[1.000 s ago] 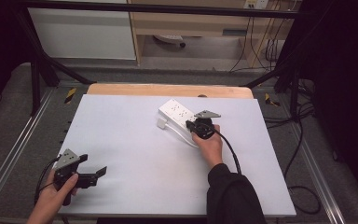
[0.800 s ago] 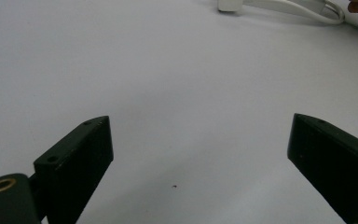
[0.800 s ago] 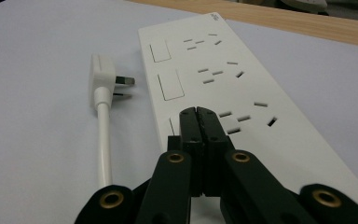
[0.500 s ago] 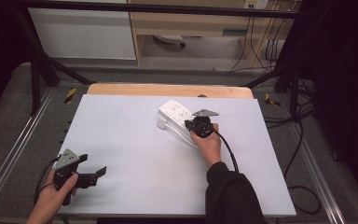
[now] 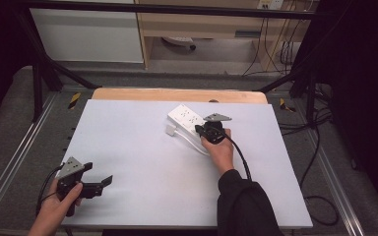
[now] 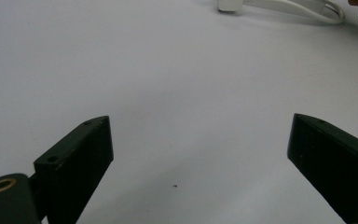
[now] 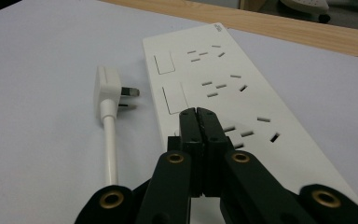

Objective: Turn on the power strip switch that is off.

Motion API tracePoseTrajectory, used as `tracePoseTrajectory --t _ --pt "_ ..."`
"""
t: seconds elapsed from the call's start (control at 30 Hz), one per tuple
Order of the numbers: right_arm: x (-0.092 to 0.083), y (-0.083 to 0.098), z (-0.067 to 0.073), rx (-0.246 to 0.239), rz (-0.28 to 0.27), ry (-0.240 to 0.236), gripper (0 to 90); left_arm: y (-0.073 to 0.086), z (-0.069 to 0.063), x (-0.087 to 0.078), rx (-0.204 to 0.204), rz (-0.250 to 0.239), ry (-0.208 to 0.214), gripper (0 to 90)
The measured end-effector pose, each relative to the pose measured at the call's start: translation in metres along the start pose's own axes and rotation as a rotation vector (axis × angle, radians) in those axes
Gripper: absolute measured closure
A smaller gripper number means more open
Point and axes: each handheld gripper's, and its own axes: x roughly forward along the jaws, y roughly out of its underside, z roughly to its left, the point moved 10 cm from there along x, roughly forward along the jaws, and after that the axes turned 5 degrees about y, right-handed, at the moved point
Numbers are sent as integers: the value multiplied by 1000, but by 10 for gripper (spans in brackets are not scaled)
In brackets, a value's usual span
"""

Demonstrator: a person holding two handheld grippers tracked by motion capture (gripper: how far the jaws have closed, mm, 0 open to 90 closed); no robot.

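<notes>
A white power strip point(image 5: 187, 117) point(image 7: 223, 88) with several sockets lies at the back middle of the white table point(image 5: 142, 162). Its white plug point(image 7: 108, 87) point(image 5: 171, 130) lies loose beside it on its cord point(image 6: 303, 6). My right gripper point(image 5: 207, 132) point(image 7: 198, 115) is shut with nothing between its jaws, its tips resting over the near part of the strip. At the table's front left my left gripper point(image 5: 103, 184) point(image 6: 200, 154) hovers open over bare table surface.
A wooden board edge point(image 5: 177, 94) runs along the table's far side. Behind it stand a cabinet point(image 5: 86, 29) and hanging cables point(image 5: 275, 44). Metal frame rails point(image 5: 10, 162) flank the table on both sides.
My right gripper has edged slightly toward the power strip. The left gripper has stayed nearly in place.
</notes>
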Motion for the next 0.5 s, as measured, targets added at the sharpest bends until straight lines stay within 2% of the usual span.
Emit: tracePoseTrajectory --t 0.5 --pt "-7 -13 -5 21 -13 2 874 1 1 0 -5 3 -1 69"
